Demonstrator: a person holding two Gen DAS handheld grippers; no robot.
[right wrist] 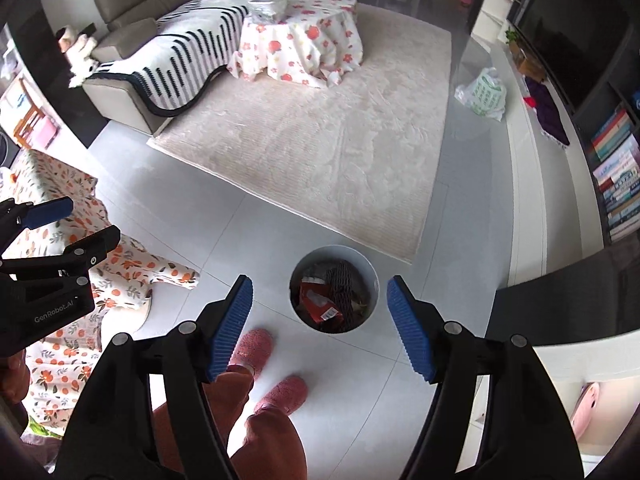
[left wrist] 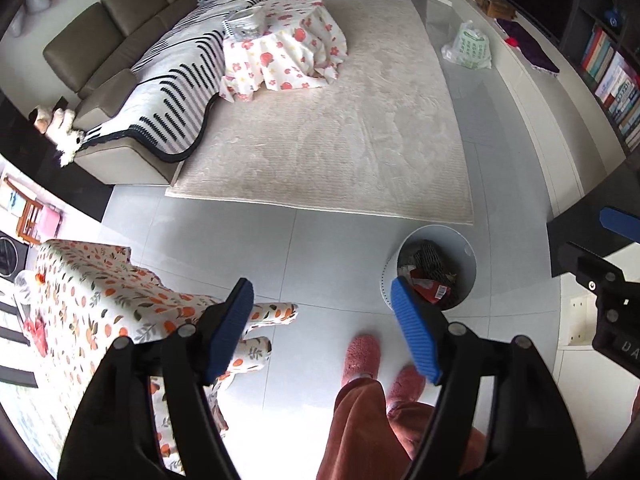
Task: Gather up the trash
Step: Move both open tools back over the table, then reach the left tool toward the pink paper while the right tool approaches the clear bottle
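Living room, grey tile floor. White round plastic bin holds light crumpled wrappers; grip rim. Left tool, right tool: both apart, empty.

Beside the white plastic bin, the grey floor tiles look smooth and glossy. Beyond the bin, the cream rug looks soft and matt. The gripper pads are ribbed blue.

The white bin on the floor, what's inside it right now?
The bin holds a red wrapper with a barcode, dark netted packaging and some brownish scraps. Anything beneath that pile, and the bin's bottom, is covered.
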